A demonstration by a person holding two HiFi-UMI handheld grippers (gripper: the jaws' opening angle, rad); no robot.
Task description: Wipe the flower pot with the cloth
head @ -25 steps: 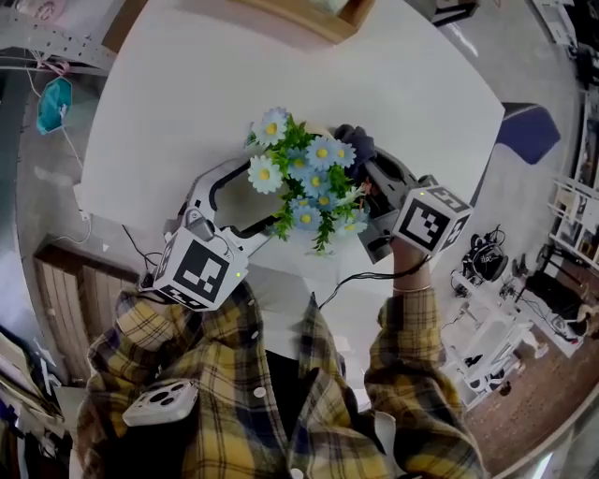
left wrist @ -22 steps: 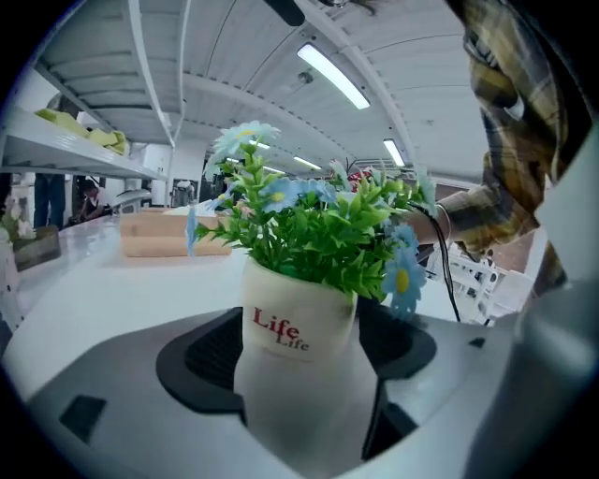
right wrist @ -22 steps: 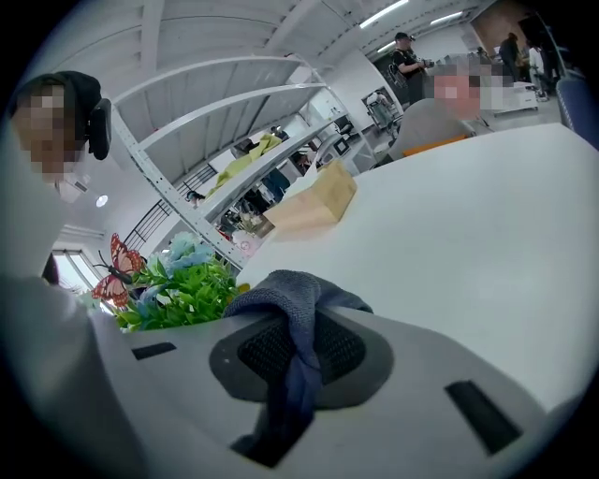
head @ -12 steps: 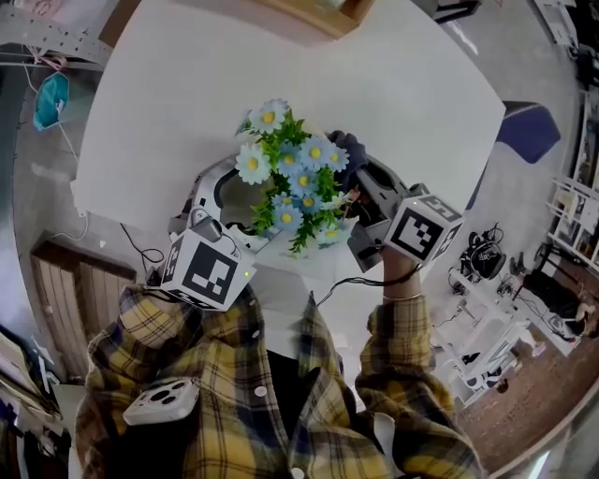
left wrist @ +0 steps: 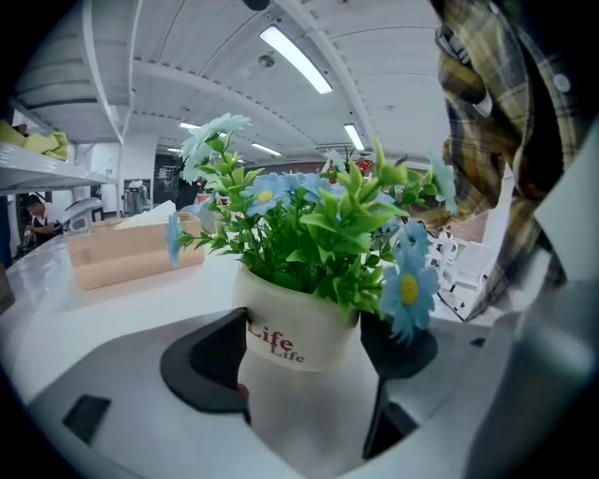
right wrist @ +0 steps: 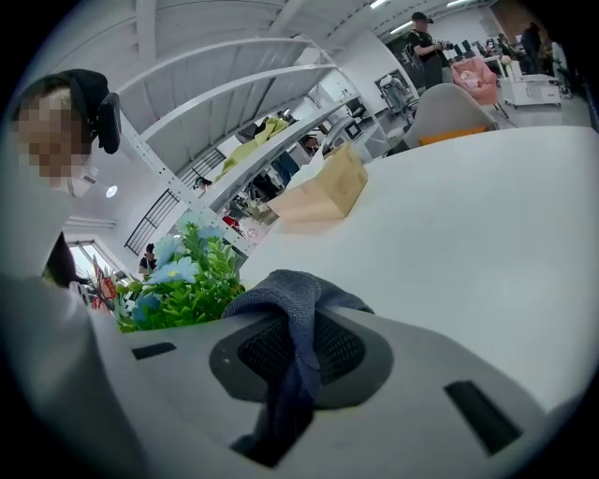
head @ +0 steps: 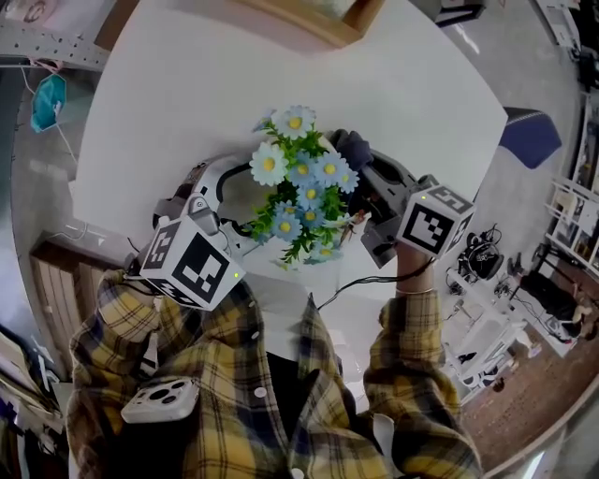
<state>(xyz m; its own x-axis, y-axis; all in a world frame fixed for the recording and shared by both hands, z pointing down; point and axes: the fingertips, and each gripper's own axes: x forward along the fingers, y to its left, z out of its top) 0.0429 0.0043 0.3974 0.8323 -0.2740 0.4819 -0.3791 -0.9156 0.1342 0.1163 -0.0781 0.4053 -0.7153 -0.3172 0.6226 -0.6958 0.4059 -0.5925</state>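
A white flower pot (left wrist: 298, 339) printed "Life" holds blue daisies and green leaves (head: 304, 187). My left gripper (left wrist: 304, 351) is shut on the pot, one dark pad on each side, and lifts it above the table. In the head view the left gripper (head: 241, 192) reaches in from the left, and the blooms hide the pot. My right gripper (head: 367, 182) is shut on a grey-blue cloth (head: 352, 146) at the right side of the flowers. In the right gripper view the cloth (right wrist: 295, 309) bunches between the pads, with the flowers (right wrist: 182, 281) just to the left.
A white round table (head: 187, 75) lies beneath, its near edge close to my body. A wooden box (head: 323, 17) stands at the far edge, and the left gripper view shows that wooden box (left wrist: 131, 253) too. A blue chair (head: 529, 131) is on the right, past the table.
My left gripper has swung its rear end to the left and turned the potted flowers a little. The right gripper with the cloth has stayed against the flowers' right side.
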